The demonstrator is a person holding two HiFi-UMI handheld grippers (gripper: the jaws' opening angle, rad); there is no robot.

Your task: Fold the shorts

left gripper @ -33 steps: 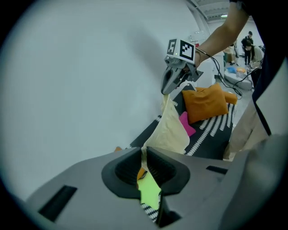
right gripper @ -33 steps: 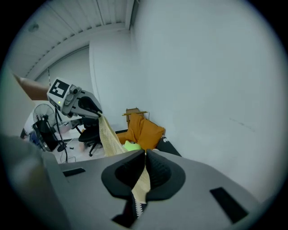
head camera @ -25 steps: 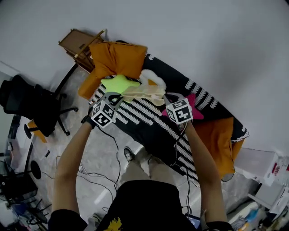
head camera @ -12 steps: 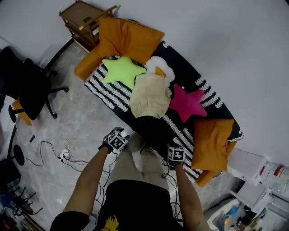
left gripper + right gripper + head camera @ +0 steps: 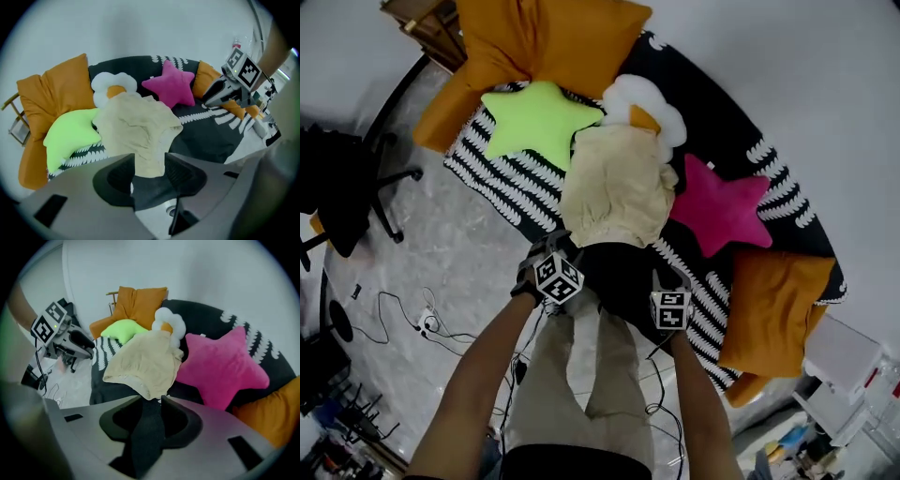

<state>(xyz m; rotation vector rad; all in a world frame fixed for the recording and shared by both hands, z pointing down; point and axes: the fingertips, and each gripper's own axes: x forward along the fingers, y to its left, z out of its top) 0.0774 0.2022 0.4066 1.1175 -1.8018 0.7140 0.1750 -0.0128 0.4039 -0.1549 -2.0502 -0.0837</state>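
The cream shorts [image 5: 614, 187] lie spread on the black-and-white sofa cover [image 5: 487, 173], between the star pillows. My left gripper [image 5: 560, 242] is at the near left corner of the shorts and my right gripper [image 5: 667, 274] at the near right corner. In the left gripper view the jaws [image 5: 149, 164] are closing, with the edge of the shorts [image 5: 136, 131] hanging into the gap, not pinched. In the right gripper view the jaws [image 5: 151, 401] are closing to a narrow gap, and the tip of the shorts [image 5: 145, 364] just reaches them.
A green star pillow [image 5: 534, 117], a white flower pillow [image 5: 647, 98] and a pink star pillow [image 5: 719, 208] ring the shorts. Orange cushions [image 5: 534, 37] [image 5: 773, 300] sit at both sofa ends. An office chair [image 5: 337, 187] and cables [image 5: 422, 323] are on the floor at left.
A second ago both grippers held the shorts up in the air. They let go, the shorts dropped onto the sofa, and both hands came down to the near edge.
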